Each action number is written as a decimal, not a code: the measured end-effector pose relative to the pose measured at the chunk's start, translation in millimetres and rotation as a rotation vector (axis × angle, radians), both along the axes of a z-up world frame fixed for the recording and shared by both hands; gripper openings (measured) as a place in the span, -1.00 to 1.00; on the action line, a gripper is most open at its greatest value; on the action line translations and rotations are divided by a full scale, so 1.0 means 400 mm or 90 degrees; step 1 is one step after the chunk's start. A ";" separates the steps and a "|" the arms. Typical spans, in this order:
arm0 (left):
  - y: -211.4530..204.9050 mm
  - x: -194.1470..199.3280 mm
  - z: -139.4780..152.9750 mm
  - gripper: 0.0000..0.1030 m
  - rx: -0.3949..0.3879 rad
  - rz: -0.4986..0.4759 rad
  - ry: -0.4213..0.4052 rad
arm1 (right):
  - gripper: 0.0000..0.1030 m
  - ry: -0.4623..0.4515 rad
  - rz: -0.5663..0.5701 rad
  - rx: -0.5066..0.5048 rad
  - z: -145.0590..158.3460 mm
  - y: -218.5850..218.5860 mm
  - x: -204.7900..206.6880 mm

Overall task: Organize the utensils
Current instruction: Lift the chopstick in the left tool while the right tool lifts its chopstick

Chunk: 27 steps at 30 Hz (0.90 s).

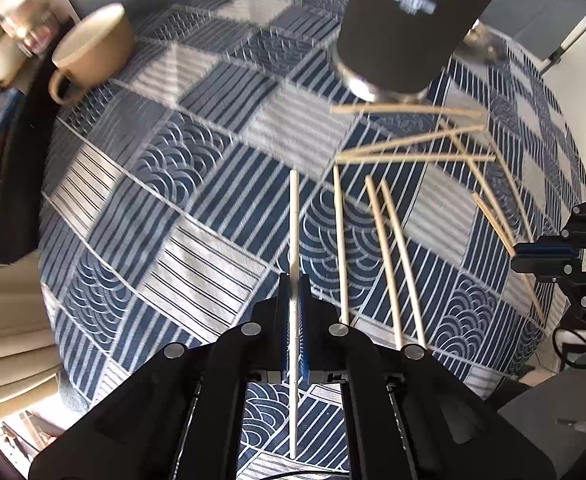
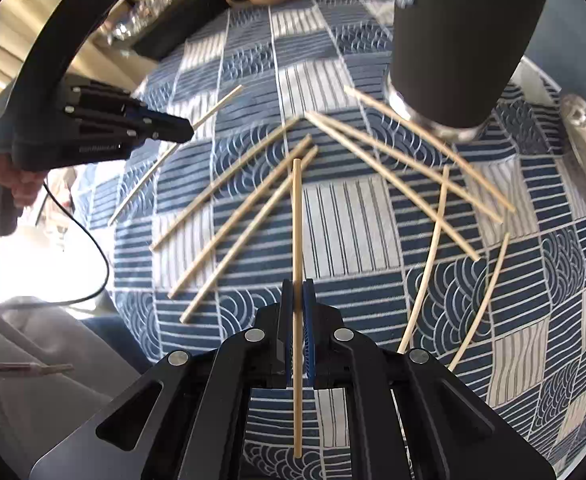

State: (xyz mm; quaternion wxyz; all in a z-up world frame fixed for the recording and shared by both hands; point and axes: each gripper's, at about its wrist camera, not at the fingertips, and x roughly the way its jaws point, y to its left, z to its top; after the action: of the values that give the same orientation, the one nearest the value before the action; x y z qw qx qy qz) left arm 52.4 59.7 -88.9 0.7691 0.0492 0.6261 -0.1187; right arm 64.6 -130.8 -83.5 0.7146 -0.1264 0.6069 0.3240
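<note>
Clenched on one pale chopstick apiece, both tongs look almost straight down at the tabletop. Nearest in the left wrist view, the left tongs pinch their stick about mid-length, so it runs straight out ahead and back under the body. The right tongs hold a second chopstick the same way, gripped somewhat behind its middle.

Beyond them, the loose chopsticks lie scattered on the blue patterned cloth, several crossing one another between the tongs and the dark cup. That cup stands at the far right of the spread, upright on a shiny base, its rim out of sight at the frame edge. A tan mug sits at the far left, well apart from the sticks.

The step in hand looks like carrying both sticks to the dark cup, though the target is my judgement. To do it well:
- Keep each grip firm; thin round sticks can pivot between flat pads.
- Lift clear of the crossed pile before moving across, so a trailing end does not snag.
- Tip each stick near upright above the cup's mouth before letting go.
- Deliver one at a time, so the two tongs do not crowd the opening.
</note>
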 end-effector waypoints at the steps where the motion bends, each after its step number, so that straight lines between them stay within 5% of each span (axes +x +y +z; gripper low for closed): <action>1: 0.002 -0.002 0.022 -0.92 -0.005 0.003 -0.011 | -0.91 -0.011 -0.009 0.014 0.020 -0.004 0.004; 16: -0.040 0.179 0.266 -0.92 0.017 0.035 -0.196 | -0.91 -0.209 -0.063 0.147 0.276 -0.042 0.134; 27: -0.123 0.316 0.432 -0.92 -0.030 0.026 -0.310 | -0.91 -0.317 -0.086 0.235 0.436 -0.073 0.290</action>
State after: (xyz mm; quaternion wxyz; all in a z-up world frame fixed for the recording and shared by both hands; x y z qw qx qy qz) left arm 179.0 10.4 83.9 0.9004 0.0455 0.4204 -0.1024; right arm 180.6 -159.8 91.0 0.8720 -0.0292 0.3512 0.3397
